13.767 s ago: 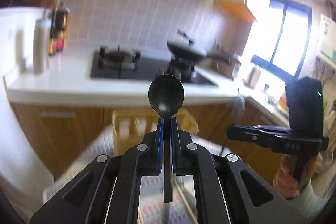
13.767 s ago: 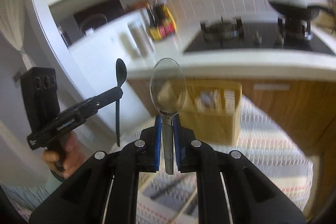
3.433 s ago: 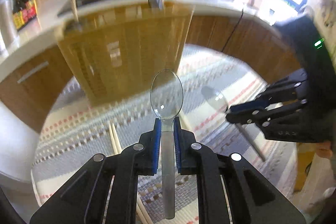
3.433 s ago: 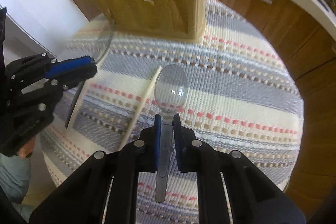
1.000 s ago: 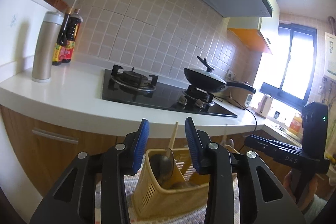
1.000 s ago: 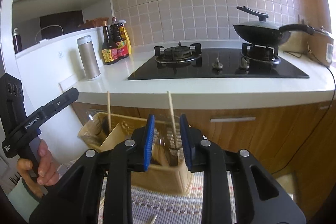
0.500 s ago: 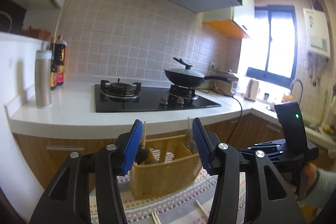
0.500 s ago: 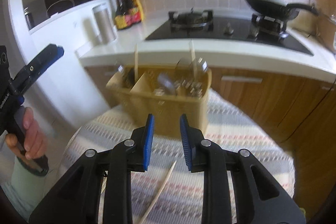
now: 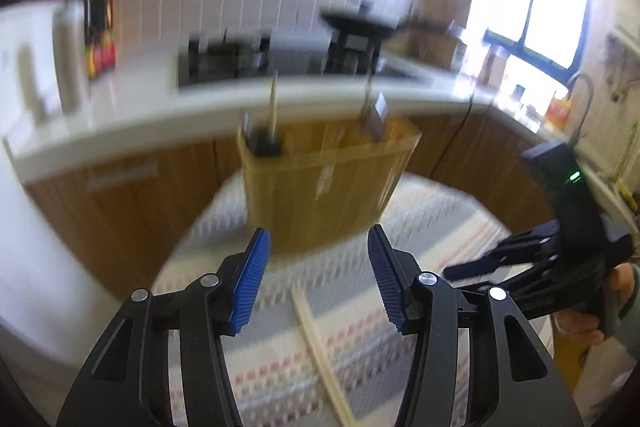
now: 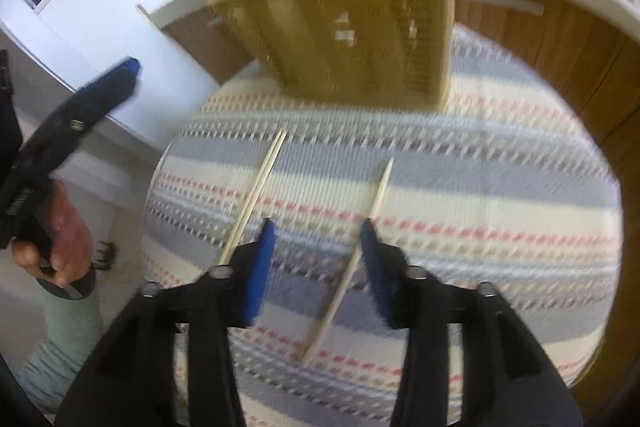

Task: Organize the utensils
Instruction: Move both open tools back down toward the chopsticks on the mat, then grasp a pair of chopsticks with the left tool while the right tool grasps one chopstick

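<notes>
Risk: my right gripper (image 10: 316,263), jaws just widened, empty, straddles chopstick (image 10: 352,259) off-centre; closing skewed rolls it. Left gripper (image 9: 318,279) likewise parted, empty.

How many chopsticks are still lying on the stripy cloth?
3: a pair of chopsticks lying side by side on the left, and a single chopstick nearer the right claw. More may be hidden.

A tan slatted plastic utensil holder (image 10: 352,23) stands upright beyond the right claw (image 10: 316,255), spoons and chopsticks poking from it. One pale wooden chopstick (image 10: 352,259) lies between that claw's open jaws, a pair (image 10: 256,191) just left.
</notes>
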`<state>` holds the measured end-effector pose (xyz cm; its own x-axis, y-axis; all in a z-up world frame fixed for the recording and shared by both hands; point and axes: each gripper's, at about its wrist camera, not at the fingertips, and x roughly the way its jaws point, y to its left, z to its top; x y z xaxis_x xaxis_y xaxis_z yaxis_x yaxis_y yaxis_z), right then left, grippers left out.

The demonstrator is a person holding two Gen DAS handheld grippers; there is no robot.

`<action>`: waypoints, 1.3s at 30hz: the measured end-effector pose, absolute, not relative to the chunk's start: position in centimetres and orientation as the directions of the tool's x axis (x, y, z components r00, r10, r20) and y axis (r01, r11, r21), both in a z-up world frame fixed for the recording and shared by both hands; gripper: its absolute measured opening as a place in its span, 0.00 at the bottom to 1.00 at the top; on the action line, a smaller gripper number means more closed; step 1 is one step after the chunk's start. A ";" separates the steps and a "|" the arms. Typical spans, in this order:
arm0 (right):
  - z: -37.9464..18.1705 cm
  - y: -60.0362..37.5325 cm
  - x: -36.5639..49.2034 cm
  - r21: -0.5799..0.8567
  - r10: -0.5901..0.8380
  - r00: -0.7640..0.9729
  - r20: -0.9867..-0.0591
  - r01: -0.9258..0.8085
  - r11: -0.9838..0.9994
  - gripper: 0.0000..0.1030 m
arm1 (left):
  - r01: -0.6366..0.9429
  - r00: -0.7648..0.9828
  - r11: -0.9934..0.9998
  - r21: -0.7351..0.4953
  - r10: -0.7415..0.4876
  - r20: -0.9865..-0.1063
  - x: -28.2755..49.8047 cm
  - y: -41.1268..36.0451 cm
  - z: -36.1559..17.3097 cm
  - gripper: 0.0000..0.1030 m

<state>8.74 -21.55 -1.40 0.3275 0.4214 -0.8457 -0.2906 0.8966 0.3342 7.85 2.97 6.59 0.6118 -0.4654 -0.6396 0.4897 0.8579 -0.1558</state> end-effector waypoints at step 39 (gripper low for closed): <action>-9.1 -15.3 8.9 0.087 0.148 0.204 -0.968 -0.278 0.956 0.04 | 0.520 0.265 0.850 0.080 -0.071 -0.961 11.1 -8.7 -6.4 0.10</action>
<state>8.90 -15.26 -9.13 0.2039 0.1478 -0.9678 -0.2785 0.9565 0.0874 11.08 -8.73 -6.37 0.2655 -0.0714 -0.9615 0.5199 0.8504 0.0804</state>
